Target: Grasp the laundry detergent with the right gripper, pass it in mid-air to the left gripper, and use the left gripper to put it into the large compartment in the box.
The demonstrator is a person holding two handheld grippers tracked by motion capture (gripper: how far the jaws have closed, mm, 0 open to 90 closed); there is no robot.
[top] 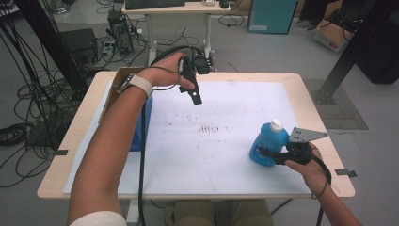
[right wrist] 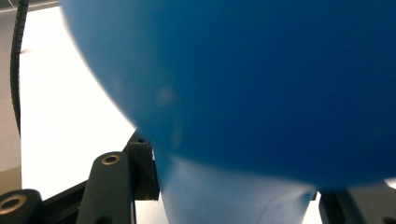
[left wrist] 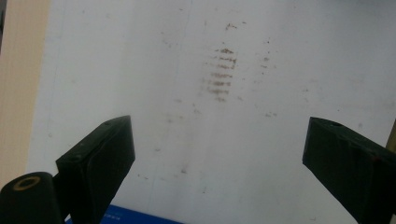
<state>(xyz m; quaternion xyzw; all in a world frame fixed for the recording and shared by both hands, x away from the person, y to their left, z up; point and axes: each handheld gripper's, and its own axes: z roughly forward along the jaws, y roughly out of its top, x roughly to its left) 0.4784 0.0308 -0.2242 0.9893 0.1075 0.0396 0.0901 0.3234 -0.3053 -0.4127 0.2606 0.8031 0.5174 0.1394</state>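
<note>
Right hand-held gripper (top: 264, 153) is clamped on the blue bottle (top: 268, 143), jaws pinching its lower body from the near-right side. The bottle sits on the white sheet (top: 226, 141), toward the sheet's right edge and nearer its front than its back, white cap (top: 276, 125) on top, the whole thing leaning a little to the left. In the right gripper view the bottle (right wrist: 261, 84) swells right up against the lens, a narrower part of it wedged between the two black jaws at the bottom. The grey plate (top: 305, 135) rides above that gripper, just right of the bottle's cap, and the right hand (top: 308, 165) grips it from the front edge of the desk (top: 310, 84).

Over to the left hand-held gripper (top: 195, 96): released, jaws wide apart, nothing between them. It hangs in the air above the sheet's back left part, well apart from the bottle, pointing down. Left gripper view (left wrist: 219, 154) confirms it, bare sheet between the jaws with a patch of brown smudge marks (left wrist: 222, 74) ahead. Those same marks (top: 209, 128) lie near the sheet's middle, left of the bottle. A cardboard box (top: 123, 77) sits at the sheet's back left corner, under the left wrist.
</note>
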